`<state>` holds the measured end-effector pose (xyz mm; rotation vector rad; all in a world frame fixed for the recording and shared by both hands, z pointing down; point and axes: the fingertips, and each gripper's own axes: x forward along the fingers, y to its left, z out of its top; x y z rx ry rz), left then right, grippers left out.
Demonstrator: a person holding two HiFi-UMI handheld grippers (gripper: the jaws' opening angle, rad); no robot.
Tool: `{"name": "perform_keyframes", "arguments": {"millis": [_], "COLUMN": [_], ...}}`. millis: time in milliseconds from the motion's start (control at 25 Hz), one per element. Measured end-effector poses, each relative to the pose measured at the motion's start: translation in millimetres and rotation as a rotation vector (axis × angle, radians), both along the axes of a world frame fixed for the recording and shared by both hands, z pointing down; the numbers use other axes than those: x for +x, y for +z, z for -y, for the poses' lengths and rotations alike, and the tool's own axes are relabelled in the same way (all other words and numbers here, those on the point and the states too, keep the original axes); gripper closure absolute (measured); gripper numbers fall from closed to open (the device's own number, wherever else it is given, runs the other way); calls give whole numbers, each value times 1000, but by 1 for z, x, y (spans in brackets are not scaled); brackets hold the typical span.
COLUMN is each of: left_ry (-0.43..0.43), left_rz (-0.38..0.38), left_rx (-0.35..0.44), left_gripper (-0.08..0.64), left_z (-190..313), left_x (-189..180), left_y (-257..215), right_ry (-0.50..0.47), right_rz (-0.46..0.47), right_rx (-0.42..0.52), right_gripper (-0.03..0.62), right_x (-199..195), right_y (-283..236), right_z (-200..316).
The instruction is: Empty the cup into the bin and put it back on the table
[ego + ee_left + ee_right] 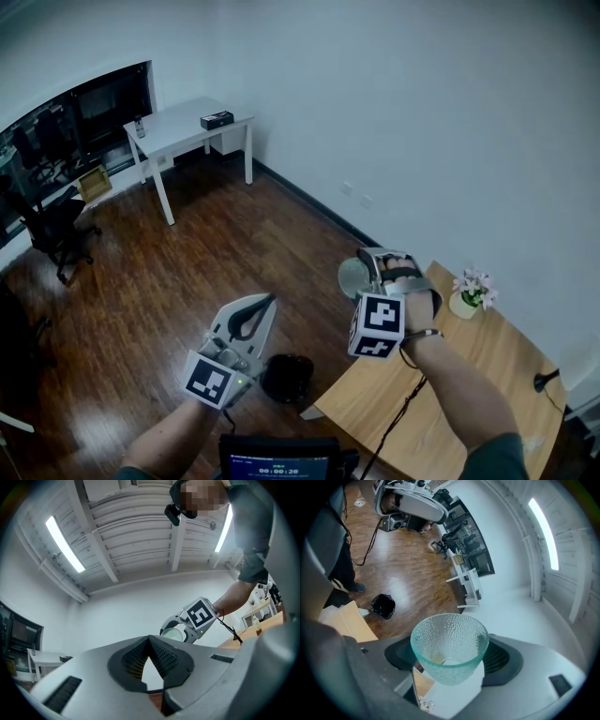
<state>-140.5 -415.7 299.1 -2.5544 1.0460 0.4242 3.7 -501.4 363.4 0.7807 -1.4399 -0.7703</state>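
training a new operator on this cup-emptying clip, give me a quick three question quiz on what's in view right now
1. Multiple choice: what is the right gripper holding?
A. a dimpled clear glass cup
B. a white flower pot
C. nothing

2. True or false: the round black bin stands on the dark wooden floor, beside the corner of the light wooden table.

3. Fill in: the jaws of the left gripper are ____ (apart or together), with nothing between them.

Key: 1 A; 2 true; 3 together.
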Motion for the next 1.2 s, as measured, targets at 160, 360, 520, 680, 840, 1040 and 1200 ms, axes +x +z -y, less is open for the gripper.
{"name": "perform_keyframes", "arguments": {"millis": [160,360,520,680,840,1040,1200], "left_ry": [-5,-13,-13,-13,-11,-12,-8], "left_rz": [0,11,11,9,4,-4,-4], "left_rx": [-7,-18,-19,-18,-12,-5,-3], "left_gripper": [569,569,569,569,569,569,569], "left_z": [0,0,0,-1,-4,-4,-6], "left_x": [1,2,3,1,0,-3,-1], "left_y": [1,4,4,4,3,-1,0], "right_ry": [-8,-18,-41,-57,-59,-69,-78], "right_rz": [-42,-73,-114,-153,-187,-231,-264], "right_rx": [6,13,12,17,30,37,44], "right_gripper": [198,198,198,198,199,199,199], "right_x": [3,6,5,1,2,2,2], "right_y": [-1,-2,-1,1,0,-4,-3], "right_z": [1,3,2,1,1,2,2]}}
